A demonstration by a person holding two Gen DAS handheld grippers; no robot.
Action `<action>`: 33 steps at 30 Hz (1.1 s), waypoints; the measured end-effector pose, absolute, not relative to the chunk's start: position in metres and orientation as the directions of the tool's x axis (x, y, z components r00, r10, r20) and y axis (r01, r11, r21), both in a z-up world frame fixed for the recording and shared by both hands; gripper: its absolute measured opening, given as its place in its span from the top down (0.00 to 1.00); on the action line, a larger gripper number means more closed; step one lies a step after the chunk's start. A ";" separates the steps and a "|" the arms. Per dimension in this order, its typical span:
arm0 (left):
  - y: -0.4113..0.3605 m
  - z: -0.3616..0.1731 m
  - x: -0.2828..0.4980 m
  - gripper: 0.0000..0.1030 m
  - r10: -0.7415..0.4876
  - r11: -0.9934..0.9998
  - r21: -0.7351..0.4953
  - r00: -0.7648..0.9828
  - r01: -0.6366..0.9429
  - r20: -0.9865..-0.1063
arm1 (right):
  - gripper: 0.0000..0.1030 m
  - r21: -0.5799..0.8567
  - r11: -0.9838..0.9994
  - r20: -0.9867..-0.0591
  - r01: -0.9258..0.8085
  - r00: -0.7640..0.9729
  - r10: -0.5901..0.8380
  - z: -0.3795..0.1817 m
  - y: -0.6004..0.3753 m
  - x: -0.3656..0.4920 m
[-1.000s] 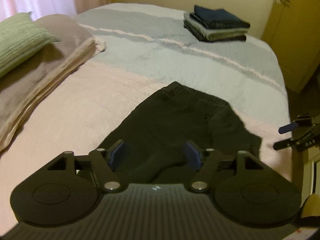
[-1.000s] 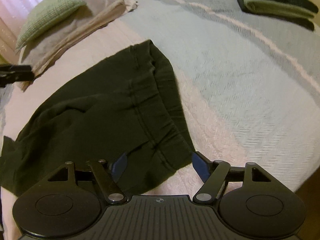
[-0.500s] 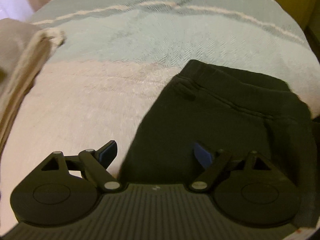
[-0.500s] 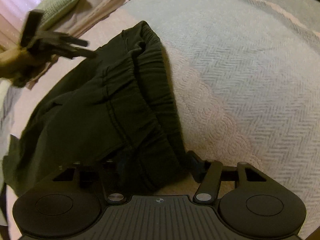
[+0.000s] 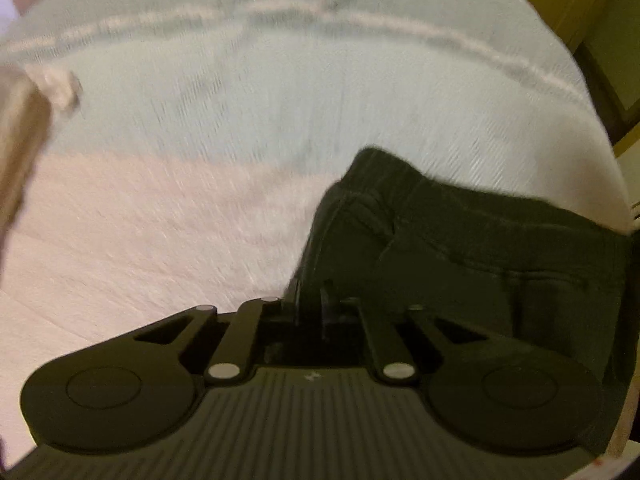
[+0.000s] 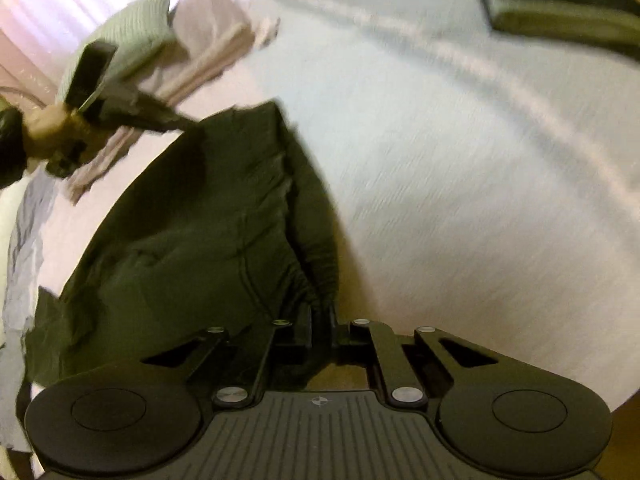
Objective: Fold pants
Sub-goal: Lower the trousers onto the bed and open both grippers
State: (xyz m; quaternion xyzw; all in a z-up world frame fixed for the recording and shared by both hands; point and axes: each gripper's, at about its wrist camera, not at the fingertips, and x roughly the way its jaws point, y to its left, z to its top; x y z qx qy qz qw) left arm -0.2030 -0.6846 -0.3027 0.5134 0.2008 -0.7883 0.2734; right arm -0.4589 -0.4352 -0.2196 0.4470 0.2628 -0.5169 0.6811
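Note:
Dark pants [image 5: 460,248] lie on the bed, waistband end toward the far side. In the left wrist view my left gripper [image 5: 310,300] is shut on the pants' left edge, cloth pinched between its fingers. In the right wrist view the same pants [image 6: 200,216] are lifted and bunched, and my right gripper [image 6: 320,316] is shut on the waistband's near corner. The left gripper [image 6: 180,122], held by a hand, shows there at the pants' far corner.
The bed has a pale green and pink bedspread [image 6: 460,200]. A stack of folded clothes [image 6: 560,4] sits at the far right. A green pillow [image 6: 128,28] and a beige blanket [image 6: 208,52] lie at the head. A yellow wardrobe [image 5: 592,8] stands beside the bed.
Both grippers went from open to shut on the pants' waistband end. The left one moved left onto the edge; the right one has lifted its corner, bunching the cloth.

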 end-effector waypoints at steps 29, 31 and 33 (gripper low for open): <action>-0.796 -0.345 -0.350 0.31 -0.243 -0.807 -0.042 -0.396 0.589 -0.885 | 0.53 0.274 0.222 -0.788 0.936 0.351 -0.506 -0.289 -0.541 -0.504; -0.807 -0.353 -0.341 0.30 -0.206 -0.771 -0.117 -0.419 0.626 -0.884 | 0.71 0.298 0.197 -0.790 0.934 0.357 -0.499 -0.294 -0.541 -0.508; -0.812 -0.359 -0.335 0.34 -0.172 -0.739 -0.183 -0.444 0.649 -0.879 | 0.96 0.296 0.161 -0.799 0.942 0.336 -0.498 -0.292 -0.540 -0.517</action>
